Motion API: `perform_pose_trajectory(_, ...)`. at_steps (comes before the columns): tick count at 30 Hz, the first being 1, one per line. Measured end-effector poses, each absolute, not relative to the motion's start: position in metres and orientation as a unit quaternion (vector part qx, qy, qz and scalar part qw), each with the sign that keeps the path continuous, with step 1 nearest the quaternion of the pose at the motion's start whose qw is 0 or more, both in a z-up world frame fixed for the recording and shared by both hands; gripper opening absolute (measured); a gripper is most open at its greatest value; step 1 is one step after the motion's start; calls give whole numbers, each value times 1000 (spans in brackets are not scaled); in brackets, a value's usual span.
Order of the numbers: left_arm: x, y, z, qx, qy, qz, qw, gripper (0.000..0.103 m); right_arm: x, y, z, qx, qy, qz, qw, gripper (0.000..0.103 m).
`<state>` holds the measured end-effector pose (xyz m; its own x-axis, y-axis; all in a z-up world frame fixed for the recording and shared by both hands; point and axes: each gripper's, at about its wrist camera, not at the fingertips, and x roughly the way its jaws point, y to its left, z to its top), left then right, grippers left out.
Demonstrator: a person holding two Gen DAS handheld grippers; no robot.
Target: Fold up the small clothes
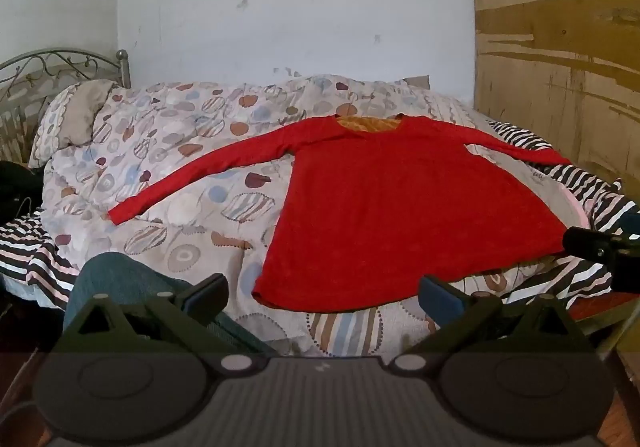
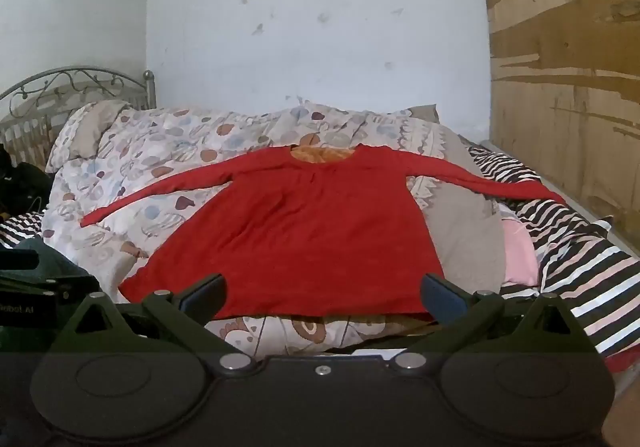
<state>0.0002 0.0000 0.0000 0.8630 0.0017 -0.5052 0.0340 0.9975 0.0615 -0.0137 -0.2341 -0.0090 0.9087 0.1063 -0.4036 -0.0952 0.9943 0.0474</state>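
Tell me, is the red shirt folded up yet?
Not yet. The red shirt lies spread flat on the blanket, front up, with both long sleeves stretched out to the sides and no fold in it.

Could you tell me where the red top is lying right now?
The red top lies spread flat on the patterned duvet, centre of both views, beyond both grippers' open jaws.
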Motion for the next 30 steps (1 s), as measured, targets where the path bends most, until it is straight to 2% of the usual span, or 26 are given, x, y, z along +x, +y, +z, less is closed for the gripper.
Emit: perform_pose_trajectory(30, 0, 1, -3, 29, 261, -10, 965, 103, -14, -236, -11, 20, 209, 53, 976, 103)
